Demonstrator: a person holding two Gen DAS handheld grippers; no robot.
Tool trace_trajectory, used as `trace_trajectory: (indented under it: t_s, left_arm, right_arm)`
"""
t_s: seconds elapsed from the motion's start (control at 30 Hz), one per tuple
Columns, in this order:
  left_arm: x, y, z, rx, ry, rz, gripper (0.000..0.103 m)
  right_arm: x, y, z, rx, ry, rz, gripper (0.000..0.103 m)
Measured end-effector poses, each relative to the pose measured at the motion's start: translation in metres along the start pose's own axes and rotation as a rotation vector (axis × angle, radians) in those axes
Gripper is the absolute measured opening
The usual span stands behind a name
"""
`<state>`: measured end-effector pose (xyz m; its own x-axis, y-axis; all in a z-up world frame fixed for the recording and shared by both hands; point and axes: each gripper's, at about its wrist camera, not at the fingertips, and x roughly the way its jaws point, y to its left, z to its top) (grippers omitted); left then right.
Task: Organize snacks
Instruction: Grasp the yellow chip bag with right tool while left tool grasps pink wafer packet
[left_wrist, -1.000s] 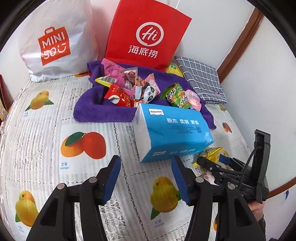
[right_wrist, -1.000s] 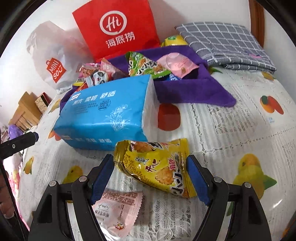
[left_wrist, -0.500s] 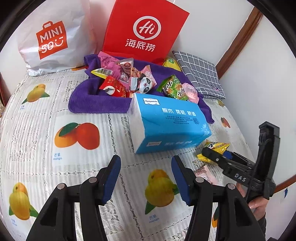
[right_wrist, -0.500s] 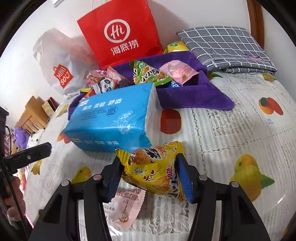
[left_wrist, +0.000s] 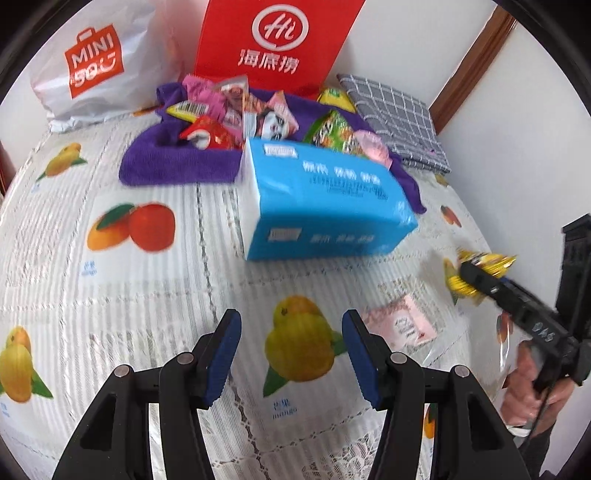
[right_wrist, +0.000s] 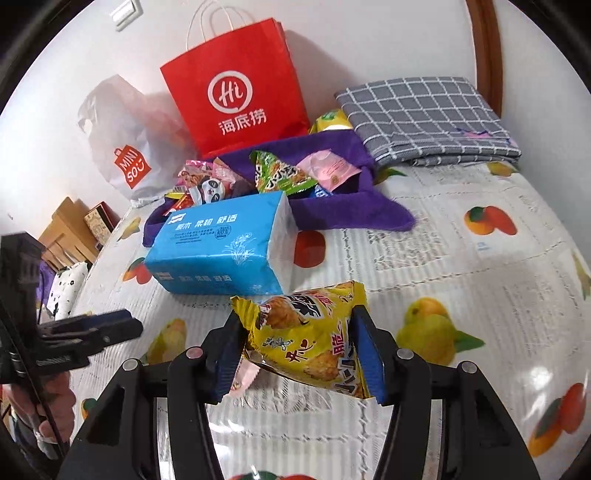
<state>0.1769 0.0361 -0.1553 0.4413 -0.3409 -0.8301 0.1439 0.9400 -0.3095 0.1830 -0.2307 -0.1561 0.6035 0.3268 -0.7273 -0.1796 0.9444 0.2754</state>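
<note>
the right gripper is squeezing a yellow snack bag between its blue pads, holding it clear of the fruit-print cloth, just in front of the blue tissue pack. the same bag is showing at the right edge of the left wrist view, sticking out past the black finger. a pink packet is lying flat on the cloth under and just behind the bag, partly hidden in the right wrist view. the left gripper is hanging over a printed mango with its jaws partly apart and nothing between them. behind the tissue pack a purple towel is carrying a heap of snacks: a green bag, a panda packet, a red one and pink ones. a red paper bag and a white plastic bag are standing against the wall behind the towel, and a folded grey check cloth is lying to the right of them.
</note>
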Motion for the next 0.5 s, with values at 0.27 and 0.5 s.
trace_trajectory:
  t_s: [0.27, 0.5]
  left_arm:
    - [0.012, -0.001, -0.019, -0.01, 0.024, -0.041, 0.06]
    - [0.027, -0.023, -0.012, 0.006, 0.053, -0.157, 0.066]
  right_arm:
    - [-0.022, -0.009, -0.008, -0.005, -0.031, -0.009, 0.056]
    - [-0.032, -0.022, -0.018, 0.012, -0.044, -0.017, 0.056]
